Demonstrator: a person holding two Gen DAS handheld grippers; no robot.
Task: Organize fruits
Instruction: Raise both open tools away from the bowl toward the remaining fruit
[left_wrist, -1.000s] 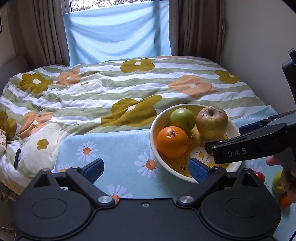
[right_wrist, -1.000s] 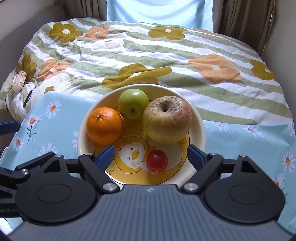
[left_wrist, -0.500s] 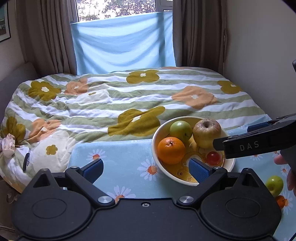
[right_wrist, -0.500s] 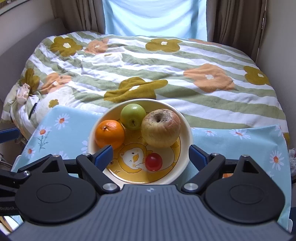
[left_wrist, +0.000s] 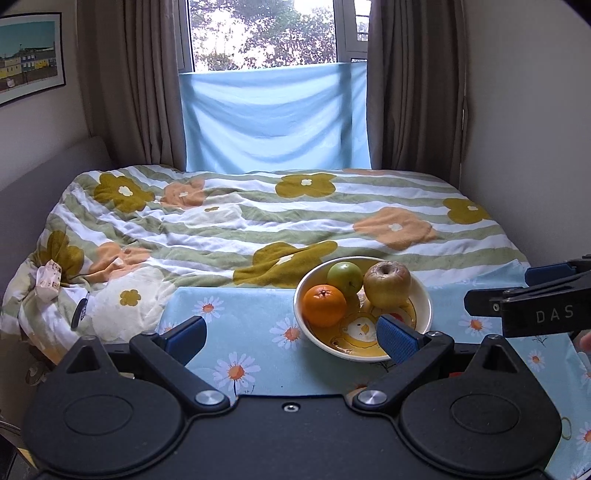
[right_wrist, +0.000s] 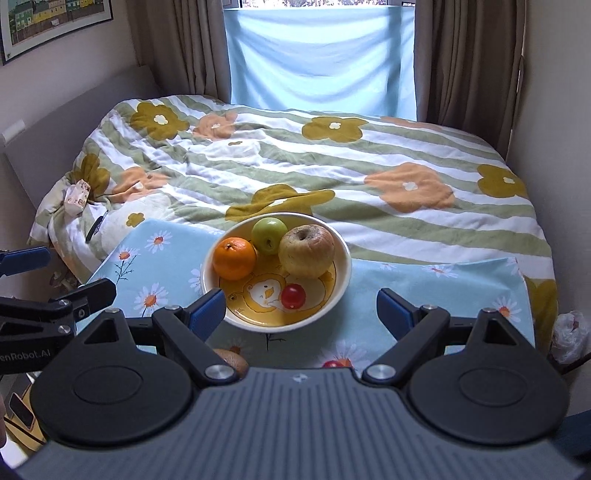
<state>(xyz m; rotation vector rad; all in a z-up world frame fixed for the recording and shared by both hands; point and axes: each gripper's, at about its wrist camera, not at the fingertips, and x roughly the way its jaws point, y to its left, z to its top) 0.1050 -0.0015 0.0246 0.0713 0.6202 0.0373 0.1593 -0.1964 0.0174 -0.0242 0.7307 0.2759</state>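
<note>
- Bowl (right_wrist: 276, 320) sits on the daisy cloth (right_wrist: 162, 266) at the foot of the bed (right_wrist: 295, 155). In it: an orange (right_wrist: 234, 258), a green apple (right_wrist: 269, 235), a big wrinkly apple (right_wrist: 306, 251) and a small red fruit (right_wrist: 293, 295), maybe a cherry tomato.
- Orange, green apple and big apple are bunched up and touching at the back of the bowl; the red one sits alone on the duck print at the front.
- Right gripper (right_wrist: 301, 306) hangs above the near side of the bowl, fingers spread wide, nothing between them.
- Left gripper (left_wrist: 291, 338) is off to the left of the bowl, fingers also spread and empty. Its right pad (left_wrist: 397, 339) overlaps the bowl rim in the left view, but I can't tell whether it touches.
- So, my read: we're between picks. Four fruits are in and both tools are free.
- There's more to grab: a brown fruit (right_wrist: 232, 360) and a red bit (right_wrist: 334, 363) peek out just under the right gripper's body, close to the near edge of the cloth. Mostly hidden, so I can't say what they are.
- Next move probably means tipping a gripper down toward those near fruits, straddling one with open fingers and squeezing gently.
- Then drop it into the free front part of the bowl, without knocking the stacked ones.
</note>
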